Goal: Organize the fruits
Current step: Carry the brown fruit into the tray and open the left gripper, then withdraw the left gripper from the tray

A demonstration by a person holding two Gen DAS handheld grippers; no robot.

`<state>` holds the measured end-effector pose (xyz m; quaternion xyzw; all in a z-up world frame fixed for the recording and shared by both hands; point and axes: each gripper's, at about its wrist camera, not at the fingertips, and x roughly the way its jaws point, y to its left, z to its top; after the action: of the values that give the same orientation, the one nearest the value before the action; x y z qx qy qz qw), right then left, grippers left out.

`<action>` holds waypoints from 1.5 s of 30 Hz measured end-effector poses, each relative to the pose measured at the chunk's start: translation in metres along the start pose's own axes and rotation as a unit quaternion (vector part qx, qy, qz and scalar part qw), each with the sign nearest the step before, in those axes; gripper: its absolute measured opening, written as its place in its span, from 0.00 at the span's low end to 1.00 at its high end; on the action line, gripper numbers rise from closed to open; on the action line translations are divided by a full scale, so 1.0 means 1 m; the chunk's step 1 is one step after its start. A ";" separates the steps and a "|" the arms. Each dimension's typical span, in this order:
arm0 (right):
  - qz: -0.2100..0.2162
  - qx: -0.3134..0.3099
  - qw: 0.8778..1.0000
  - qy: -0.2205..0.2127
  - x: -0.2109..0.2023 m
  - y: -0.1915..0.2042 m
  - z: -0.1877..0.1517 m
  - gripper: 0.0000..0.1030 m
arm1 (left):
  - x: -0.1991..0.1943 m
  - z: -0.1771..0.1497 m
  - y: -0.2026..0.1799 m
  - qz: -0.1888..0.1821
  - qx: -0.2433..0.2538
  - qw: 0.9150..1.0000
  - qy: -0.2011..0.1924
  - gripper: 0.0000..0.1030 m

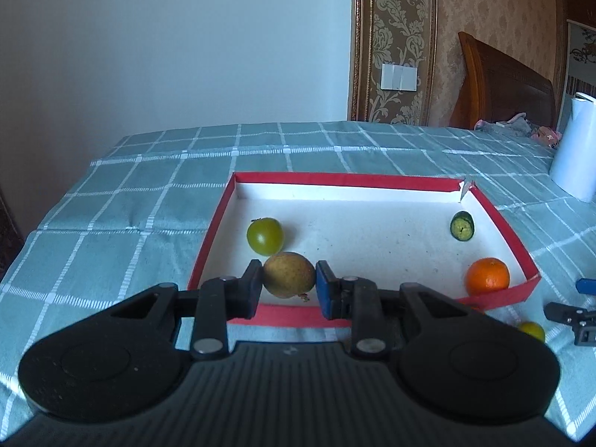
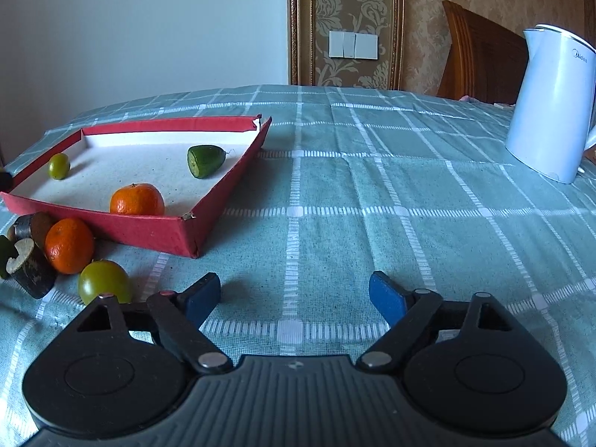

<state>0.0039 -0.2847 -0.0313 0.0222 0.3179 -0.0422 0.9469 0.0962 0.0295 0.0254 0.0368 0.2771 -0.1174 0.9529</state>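
The left gripper (image 1: 288,283) has its fingers squeezed on a round brownish-yellow fruit (image 1: 289,275), held just over the near edge of the flat red cardboard box with a white inside (image 1: 208,238). In the box lie a green round fruit (image 1: 265,235), a dark green cut piece (image 1: 462,225) and a small orange (image 1: 488,276). The right gripper (image 2: 294,298) has its fingers spread wide with nothing between them, over the green checked tabletop (image 2: 354,186) near another orange (image 2: 69,246) and a yellow-green fruit (image 2: 104,286).

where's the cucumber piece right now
The cucumber piece lies inside the red tray, near its far right corner in the left wrist view. The orange in the tray sits nearer the camera, and both grippers are away from it.
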 end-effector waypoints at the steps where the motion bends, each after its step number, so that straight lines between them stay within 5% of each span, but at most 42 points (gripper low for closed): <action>1: 0.000 0.000 1.000 0.000 0.000 0.000 0.000 0.85 | 0.008 0.005 -0.001 -0.002 0.001 1.000 0.005 0.27; 15: 0.003 0.000 1.000 0.001 0.001 0.001 0.000 0.87 | 0.112 0.034 -0.024 0.010 0.027 0.997 0.072 0.27; 20: 0.003 0.000 1.000 0.001 0.001 0.000 0.000 0.87 | 0.120 0.035 -0.030 0.012 0.038 0.997 0.062 0.27; 26: 0.003 0.000 1.000 0.001 0.001 0.001 0.000 0.87 | 0.120 0.033 -0.033 0.019 0.044 0.997 0.054 0.30; 30: 0.003 0.000 1.000 0.001 0.001 0.000 0.000 0.87 | 0.114 0.033 -0.033 0.028 0.045 0.997 0.050 0.49; 45: 0.004 0.000 1.000 0.001 0.000 0.001 0.000 0.87 | 0.056 0.017 -0.020 0.037 0.039 0.998 0.018 0.62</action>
<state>0.0041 -0.2840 -0.0316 0.0233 0.3190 -0.0388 0.9467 0.1459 -0.0035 0.0099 0.0859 0.2880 -0.0921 0.9493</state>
